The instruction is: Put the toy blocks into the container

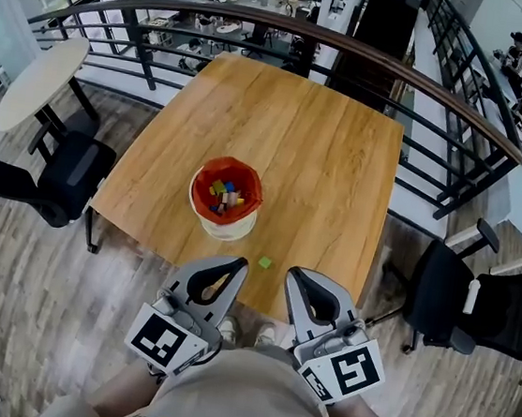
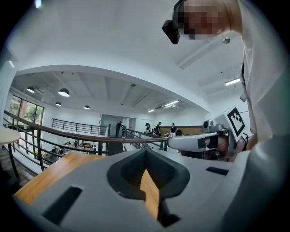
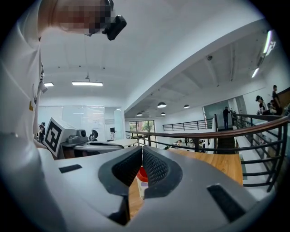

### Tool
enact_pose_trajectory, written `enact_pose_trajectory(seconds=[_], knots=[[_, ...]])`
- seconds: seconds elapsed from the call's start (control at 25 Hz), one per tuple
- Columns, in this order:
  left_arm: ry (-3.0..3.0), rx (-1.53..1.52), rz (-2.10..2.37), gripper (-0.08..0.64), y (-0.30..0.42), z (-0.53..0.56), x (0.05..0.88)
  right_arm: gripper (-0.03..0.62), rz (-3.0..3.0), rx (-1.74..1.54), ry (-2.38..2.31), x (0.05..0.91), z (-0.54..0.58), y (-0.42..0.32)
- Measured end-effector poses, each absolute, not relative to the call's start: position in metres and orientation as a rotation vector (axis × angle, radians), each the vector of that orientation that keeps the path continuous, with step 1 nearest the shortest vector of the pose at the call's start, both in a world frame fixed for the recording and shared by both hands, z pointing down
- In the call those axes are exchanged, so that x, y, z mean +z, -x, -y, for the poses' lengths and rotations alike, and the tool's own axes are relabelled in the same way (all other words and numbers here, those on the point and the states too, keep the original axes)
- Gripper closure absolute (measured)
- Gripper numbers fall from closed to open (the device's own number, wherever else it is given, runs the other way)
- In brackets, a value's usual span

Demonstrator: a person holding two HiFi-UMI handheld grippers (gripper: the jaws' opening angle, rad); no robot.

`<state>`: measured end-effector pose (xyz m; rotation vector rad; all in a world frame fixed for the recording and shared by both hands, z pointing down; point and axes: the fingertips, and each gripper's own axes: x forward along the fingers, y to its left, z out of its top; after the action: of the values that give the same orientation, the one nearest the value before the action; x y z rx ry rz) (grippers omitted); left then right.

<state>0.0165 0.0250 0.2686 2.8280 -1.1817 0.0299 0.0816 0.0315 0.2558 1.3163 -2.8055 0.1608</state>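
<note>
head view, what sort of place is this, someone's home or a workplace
Most likely an open-plan office, on an upper level. The wooden table stands beside a railing that overlooks desks on a lower floor, and black office chairs stand on either side of it.

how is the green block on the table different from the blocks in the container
The green block lies alone on the wooden table, outside the container; the other blocks are piled inside it. The green block is one colour; the other blocks mix yellow, blue and red. All are small toy blocks.
</note>
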Motion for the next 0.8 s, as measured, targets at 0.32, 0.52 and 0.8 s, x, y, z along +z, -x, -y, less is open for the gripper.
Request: enact_pose_trajectory(seconds=[0.32,0.52,0.8], knots=[[-2.831,0.053,1.194,0.548,-0.009,-0.022,0.273,0.571,2.778,0.220,-1.329,0.269,-0.024,-0.083],[-2.813,0.072,1.212,0.548,-0.003,-0.016,0.278,0.569,2.754,0.221,-1.309,0.276,-0.017,-0.080],[-2.790,0.065,1.243,0.548,0.003,0.001,0.280,0.567,2.687,0.241,-1.276,0.299,0.001,-0.073]])
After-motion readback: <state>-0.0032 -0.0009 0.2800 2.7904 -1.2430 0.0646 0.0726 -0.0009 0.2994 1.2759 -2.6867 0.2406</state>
